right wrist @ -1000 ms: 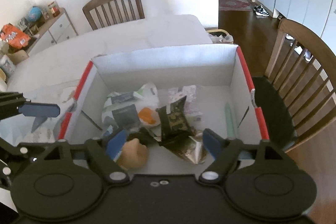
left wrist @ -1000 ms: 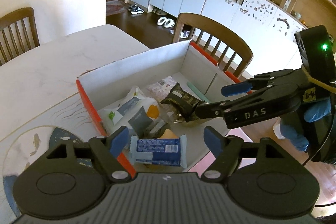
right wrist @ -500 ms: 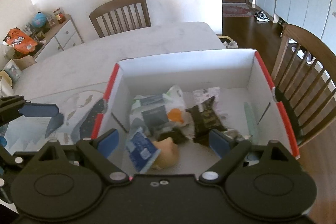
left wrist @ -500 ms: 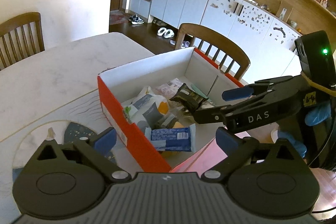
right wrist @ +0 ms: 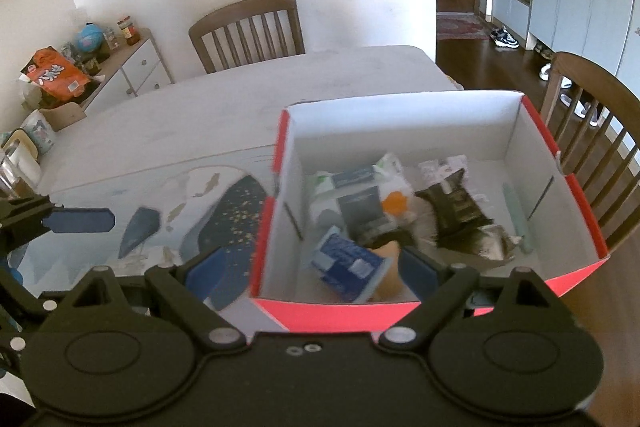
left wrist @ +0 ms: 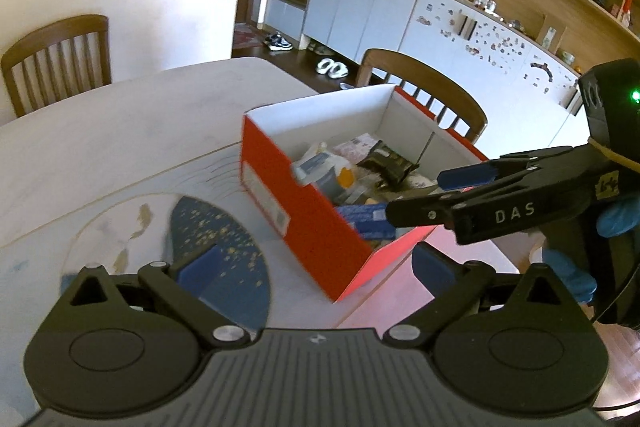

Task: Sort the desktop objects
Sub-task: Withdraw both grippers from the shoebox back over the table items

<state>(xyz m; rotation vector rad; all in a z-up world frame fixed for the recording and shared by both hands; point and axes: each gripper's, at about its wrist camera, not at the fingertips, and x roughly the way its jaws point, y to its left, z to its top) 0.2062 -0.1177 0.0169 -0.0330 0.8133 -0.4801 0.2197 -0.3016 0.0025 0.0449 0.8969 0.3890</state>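
A red box (left wrist: 308, 211) with white inside walls (right wrist: 404, 131) stands on the table. It holds several packets: a blue snack packet (right wrist: 348, 267), a dark foil packet (right wrist: 460, 211), white pouches (right wrist: 360, 183) and a tan item (right wrist: 388, 271). My left gripper (left wrist: 316, 267) is open and empty, back from the box over the table mat. My right gripper (right wrist: 312, 267) is open and empty, at the box's near wall. It also shows in the left wrist view (left wrist: 440, 195), over the box's right side.
A patterned mat with a dark blue shape (left wrist: 216, 247) lies on the white table (right wrist: 240, 115). Wooden chairs (right wrist: 248, 31) stand at the far side and to the right (right wrist: 592, 107). A side cabinet with clutter (right wrist: 80, 67) is at the far left.
Both grippers have pulled back and up from the box, so it looks smaller and farther away. The blue packet lies inside the box near its front wall. Both stay open.
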